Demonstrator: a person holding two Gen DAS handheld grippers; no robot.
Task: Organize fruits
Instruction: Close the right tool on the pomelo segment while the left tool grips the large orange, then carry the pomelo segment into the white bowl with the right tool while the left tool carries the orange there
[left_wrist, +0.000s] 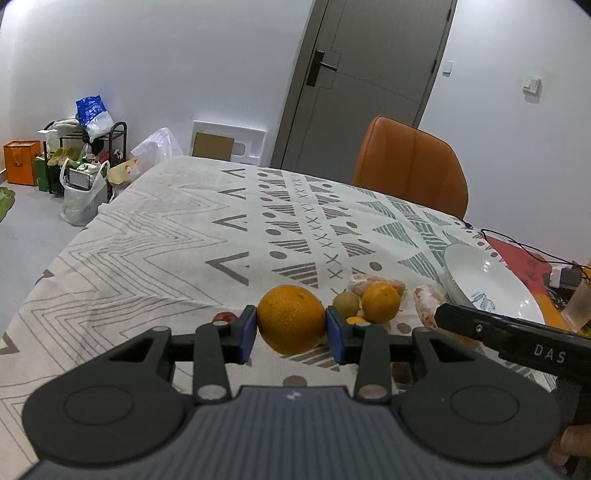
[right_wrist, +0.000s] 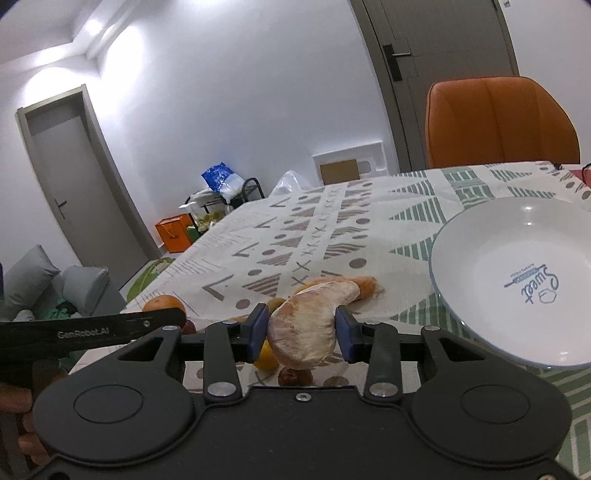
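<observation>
Left tool (left_wrist: 290, 329) — orange (left_wrist: 290, 318); right tool (right_wrist: 302, 334) — pomelo segment (right_wrist: 308, 326)

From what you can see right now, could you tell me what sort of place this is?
Most likely a home dining area: a table under a patterned cotton tablecloth, an orange upholstered chair, and a cluttered black shoe rack by the wall.

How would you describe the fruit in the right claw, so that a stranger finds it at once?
Start at the white plate on the patterned tablecloth. Just left of its rim, the right claw is shut on a peeled pomelo segment. Unlike the round oranges nearby, it is pale pink, crescent-shaped and skinless.
</observation>
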